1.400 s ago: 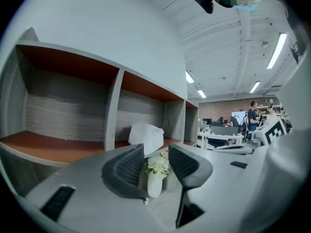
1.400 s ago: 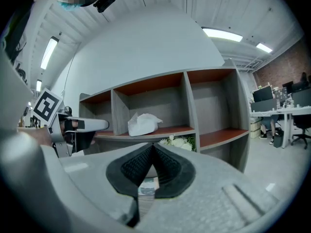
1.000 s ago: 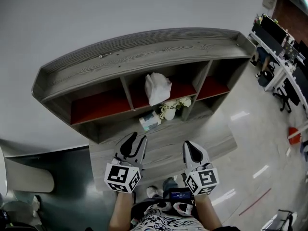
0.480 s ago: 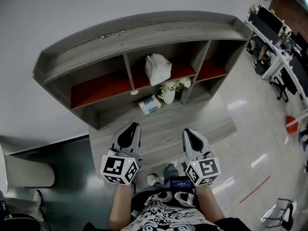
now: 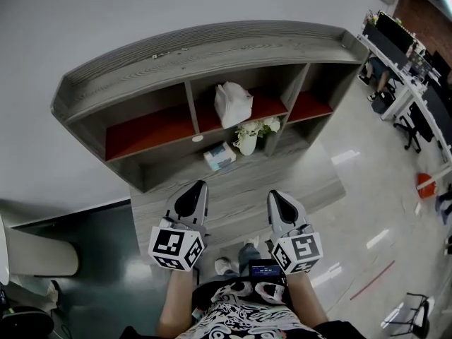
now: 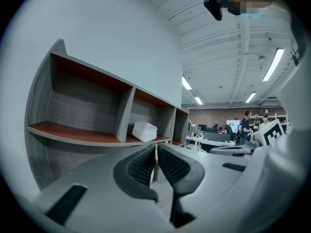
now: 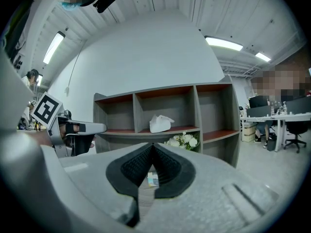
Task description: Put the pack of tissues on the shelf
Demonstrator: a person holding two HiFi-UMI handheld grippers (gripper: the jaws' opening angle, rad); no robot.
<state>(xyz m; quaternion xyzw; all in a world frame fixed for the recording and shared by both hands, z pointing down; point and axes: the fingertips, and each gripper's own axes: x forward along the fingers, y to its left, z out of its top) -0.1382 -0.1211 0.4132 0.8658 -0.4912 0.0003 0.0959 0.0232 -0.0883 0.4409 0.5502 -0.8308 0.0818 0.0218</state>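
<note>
While the left gripper's (image 5: 192, 189) ribbed black jaws close to a sliver on nothing and the right gripper's (image 5: 279, 198) meet empty, the small boxy pack of tissues (image 5: 219, 156) lies at the wood-grain desk's (image 5: 236, 200) rear edge, just beside white flowers (image 5: 257, 128), under the red-floored shelf (image 5: 212, 55).

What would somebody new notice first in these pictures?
First comes the big grey shelf unit against the white wall, with a crumpled white bag in its middle compartment. On the counter below sit a pack of tissues and, to its right, a vase of white flowers. Nearest the camera, the left claw and right claw are both shut and empty.
</note>
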